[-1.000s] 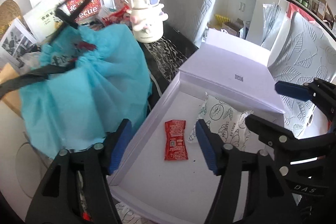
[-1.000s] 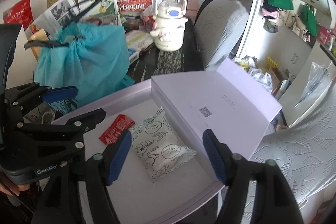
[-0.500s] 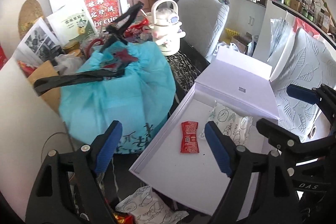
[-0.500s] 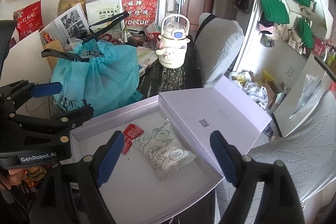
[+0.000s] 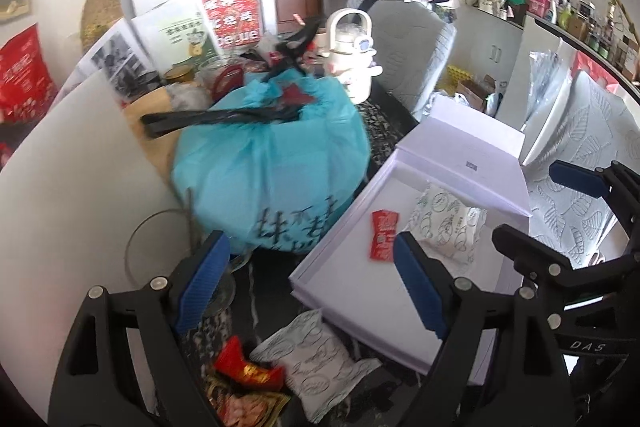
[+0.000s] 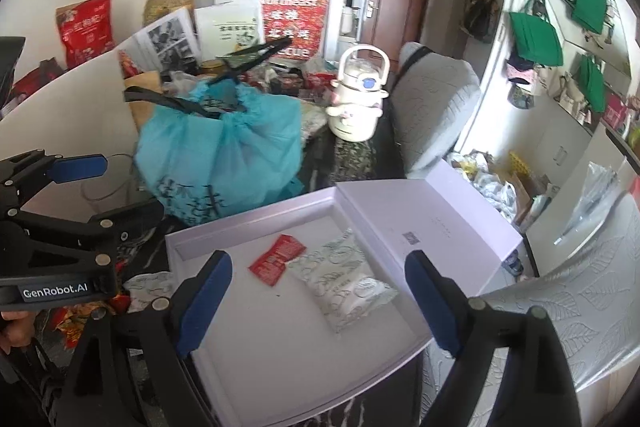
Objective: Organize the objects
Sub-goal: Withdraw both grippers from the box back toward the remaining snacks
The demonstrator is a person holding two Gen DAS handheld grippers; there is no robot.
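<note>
With both pairs of jaws spread wide and nothing between them, we judge the step in hand to be the fetching of another loose snack for the box. The left gripper (image 5: 310, 283) stands open and empty; the right gripper (image 6: 316, 299) is opening further, and it too carries nothing.

Below the right gripper lies the shallow white cardboard box (image 6: 248, 223) with its hinged lid (image 6: 432, 223) thrown back. In it lie a small red foil sachet (image 6: 277, 259) and a white printed pillow-shaped snack packet (image 6: 346, 281), the two just touching.

Under the left gripper, outside the box on the dark patterned tabletop (image 5: 384, 131), we see a second white printed packet (image 5: 314, 359), a red and gold wrapper (image 5: 248, 371) and a brownish pouch (image 5: 244, 403). These we take to be what is left.

To do it well, we would bring one gripper down over the second white packet, pads across its short width, and pinch its body, not its crimped end. It overlaps the red and gold wrapper, so a careless grip may drag both.

The left fingers (image 5: 200, 277) cover part of that pile, and the picture's edge cuts the pouch. How many wrappers lie there we cannot tell. The big turquoise drawstring bag (image 5: 272, 163) hides the table behind it.
</note>
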